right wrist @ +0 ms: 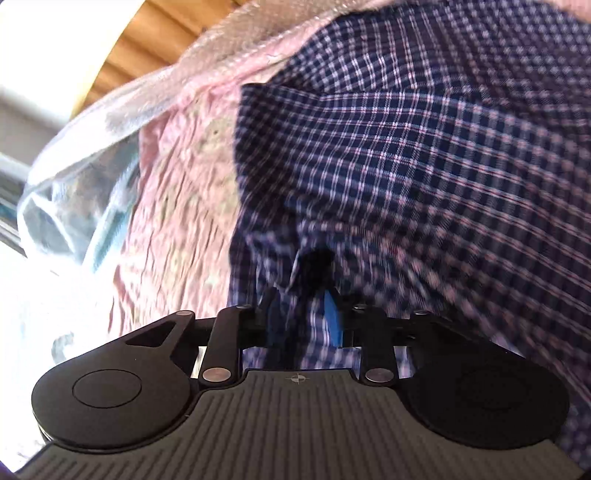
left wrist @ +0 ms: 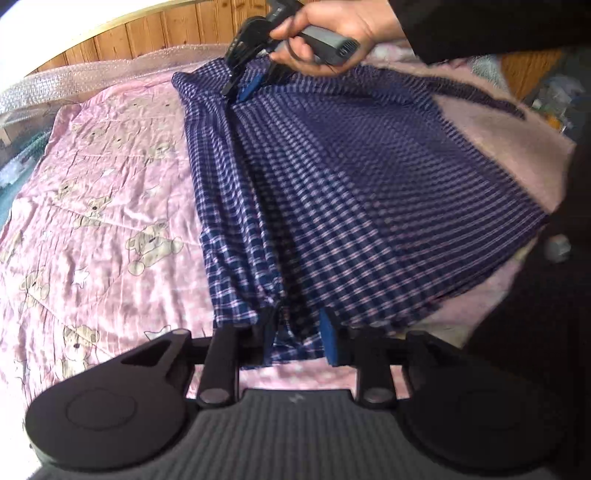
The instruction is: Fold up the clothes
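Left gripper (left wrist: 299,332) and right gripper (right wrist: 301,314) each clamped on checked garment (left wrist: 332,177), spread over pink quilt (left wrist: 92,184)

- The navy-and-white checked cotton garment (left wrist: 332,192) smears into streaks toward its near hem in the left wrist view.
- Bunched cloth covers the tips of the left black two-finger gripper (left wrist: 300,332).
- The right black two-finger gripper (right wrist: 301,317) is likewise buried in folds.
- The clutter at the far right, beyond the pink bear-print quilt (left wrist: 92,206), is too blurred to name.

Shirt (left wrist: 351,192) on quilt (left wrist: 99,206), headboard (left wrist: 147,33) behind
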